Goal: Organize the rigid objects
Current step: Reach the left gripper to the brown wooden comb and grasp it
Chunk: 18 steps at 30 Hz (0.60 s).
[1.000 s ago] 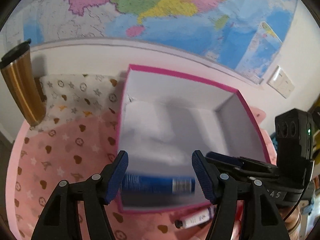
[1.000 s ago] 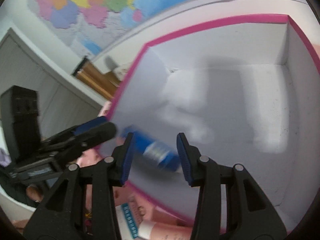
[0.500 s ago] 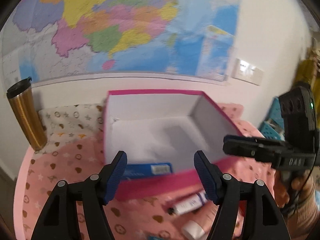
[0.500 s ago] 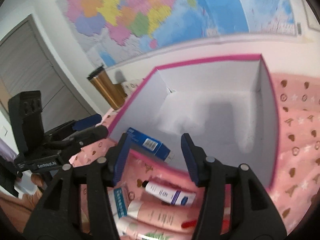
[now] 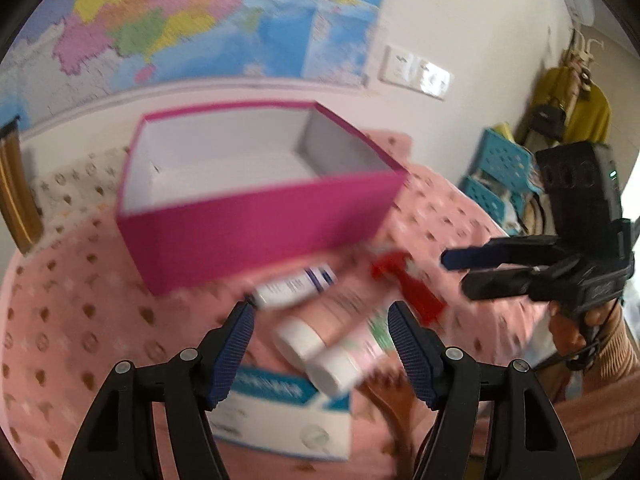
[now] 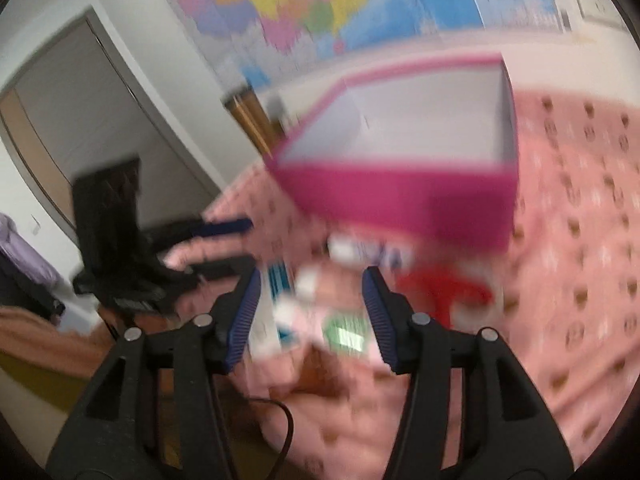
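A magenta box with a white inside stands on the pink cloth; it also shows in the right wrist view. In front of it lie a small white tube, two pink tubes with white caps, a red object and a blue and white carton. My left gripper is open and empty above the tubes. My right gripper is open and empty above the same pile; it also shows in the left wrist view. The box's floor is hidden by its front wall.
A gold tumbler stands at the far left by the wall. Blue plastic crates sit beyond the table's right side. A map hangs on the wall behind. A door is at the left in the right wrist view.
Both grippers pulled back from over the box toward the pile in front of it. The blue carton seen inside the box is now hidden behind the front wall.
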Each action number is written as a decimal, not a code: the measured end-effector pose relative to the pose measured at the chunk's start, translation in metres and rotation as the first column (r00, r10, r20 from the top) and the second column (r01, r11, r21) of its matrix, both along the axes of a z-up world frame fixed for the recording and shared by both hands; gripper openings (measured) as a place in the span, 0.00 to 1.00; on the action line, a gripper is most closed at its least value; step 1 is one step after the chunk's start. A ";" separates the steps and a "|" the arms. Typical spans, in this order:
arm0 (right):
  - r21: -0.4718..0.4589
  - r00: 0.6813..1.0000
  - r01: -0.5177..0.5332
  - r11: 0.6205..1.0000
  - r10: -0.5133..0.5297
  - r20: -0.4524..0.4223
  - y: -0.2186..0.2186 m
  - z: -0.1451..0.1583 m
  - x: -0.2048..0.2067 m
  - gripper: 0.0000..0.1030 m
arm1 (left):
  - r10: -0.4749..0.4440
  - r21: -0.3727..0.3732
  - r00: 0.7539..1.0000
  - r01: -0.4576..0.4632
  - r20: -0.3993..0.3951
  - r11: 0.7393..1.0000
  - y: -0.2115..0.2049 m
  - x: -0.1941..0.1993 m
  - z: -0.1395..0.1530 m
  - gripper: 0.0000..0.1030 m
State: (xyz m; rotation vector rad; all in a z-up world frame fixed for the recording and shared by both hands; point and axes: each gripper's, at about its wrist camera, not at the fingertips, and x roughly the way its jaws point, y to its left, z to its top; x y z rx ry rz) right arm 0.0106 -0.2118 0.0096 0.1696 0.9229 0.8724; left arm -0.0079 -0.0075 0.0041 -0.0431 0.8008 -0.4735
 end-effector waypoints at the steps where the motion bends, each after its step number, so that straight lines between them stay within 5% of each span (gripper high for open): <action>1: -0.017 1.000 -0.007 1.000 0.006 -0.028 0.000 -0.008 -0.005 0.53 | -0.012 -0.001 1.000 0.012 -0.016 1.000 -0.002 -0.003 -0.005 0.69; 9: -0.157 0.995 -0.025 0.987 0.008 -0.104 0.020 -0.061 -0.028 0.53 | -0.111 0.057 0.990 0.117 -0.090 0.992 -0.028 -0.030 -0.033 0.69; 13: -0.172 0.996 -0.009 0.985 -0.007 -0.091 0.027 -0.074 -0.031 0.30 | -0.142 0.072 0.983 0.151 -0.120 0.986 -0.038 -0.042 -0.043 0.67; 18: -0.166 0.998 0.012 0.986 -0.022 -0.062 0.022 -0.073 -0.033 0.15 | -0.189 0.108 0.972 0.205 -0.142 0.973 -0.049 -0.055 -0.053 0.61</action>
